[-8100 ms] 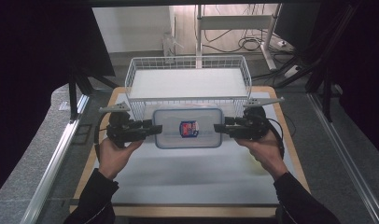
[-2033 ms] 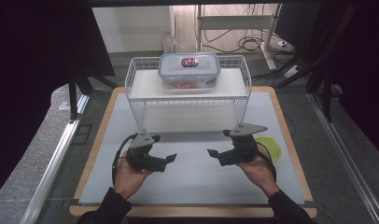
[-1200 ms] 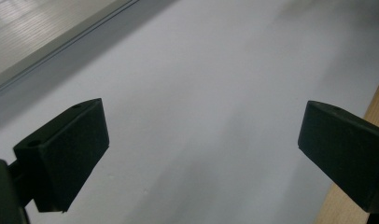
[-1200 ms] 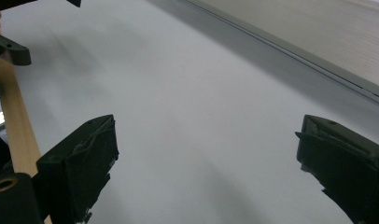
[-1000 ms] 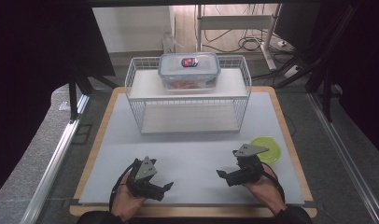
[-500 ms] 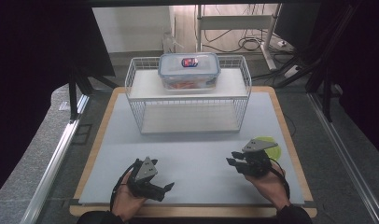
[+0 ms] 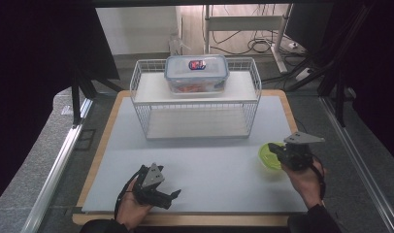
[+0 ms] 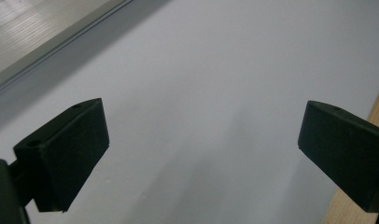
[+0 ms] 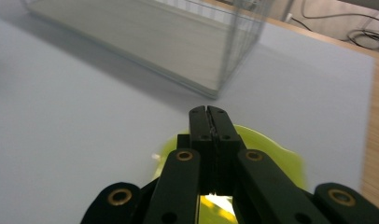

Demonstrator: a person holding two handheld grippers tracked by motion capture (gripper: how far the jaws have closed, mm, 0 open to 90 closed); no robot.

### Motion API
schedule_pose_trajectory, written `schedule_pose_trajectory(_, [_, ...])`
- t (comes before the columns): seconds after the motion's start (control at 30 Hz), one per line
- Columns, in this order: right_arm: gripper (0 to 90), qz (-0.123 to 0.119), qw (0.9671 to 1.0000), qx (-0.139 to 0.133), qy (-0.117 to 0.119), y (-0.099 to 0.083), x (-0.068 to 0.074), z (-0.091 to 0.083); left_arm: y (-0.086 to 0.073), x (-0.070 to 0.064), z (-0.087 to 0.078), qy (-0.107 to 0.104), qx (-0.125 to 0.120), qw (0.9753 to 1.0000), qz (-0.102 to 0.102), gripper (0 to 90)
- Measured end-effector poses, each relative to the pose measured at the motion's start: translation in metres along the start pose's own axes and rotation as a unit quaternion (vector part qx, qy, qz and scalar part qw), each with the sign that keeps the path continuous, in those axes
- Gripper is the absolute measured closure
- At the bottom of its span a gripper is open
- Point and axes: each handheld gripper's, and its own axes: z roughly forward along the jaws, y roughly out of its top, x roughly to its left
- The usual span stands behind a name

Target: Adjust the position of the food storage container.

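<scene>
right gripper (image 9: 210, 112): jaws pressed together over the yellow-green lid (image 7: 269, 155), so we reopen before grabbing.
left gripper (image 7: 172, 195): jaws spread wide, parked away from lid.

Even overhead light is washing the pale table mat (image 7: 219, 165), while the left, right and far surroundings are sitting in deep darkness. The wire rack (image 7: 197, 104) is casting a soft near shadow (faint). The right gripper view is blurring towards its edges.

Yellow-green bowl (image 7: 269, 155), white wire rack (image 7: 195, 104), pale grey mat (image 7: 209, 170).
</scene>
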Motion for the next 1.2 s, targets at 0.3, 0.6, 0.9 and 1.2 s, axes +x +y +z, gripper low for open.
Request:
schedule_pose_trajectory(0.3, [90.0,0.056,0.9963,0.019,-0.062,-0.022,-0.048,-0.004,-0.001,0.001,0.003,-0.001,0.011,0.9999,-0.001,1.8])
schedule_pose_trajectory(0.6, [89.0,0.102,0.9920,0.059,-0.045,-0.051,-0.074,0.011,-0.002,-0.001,0.005,-0.001,0.022,0.9997,0.004,2.1])
schedule_pose_trajectory(0.9, [88.7,0.127,0.9901,0.050,-0.030,-0.058,-0.082,0.010,-0.002,-0.002,0.007,0.000,0.029,0.9996,0.007,2.1])
schedule_pose_trajectory(1.2, [88.0,0.132,0.9894,0.047,-0.040,-0.058,-0.084,0.006,-0.002,-0.003,0.008,0.001,0.031,0.9995,0.010,2.1])
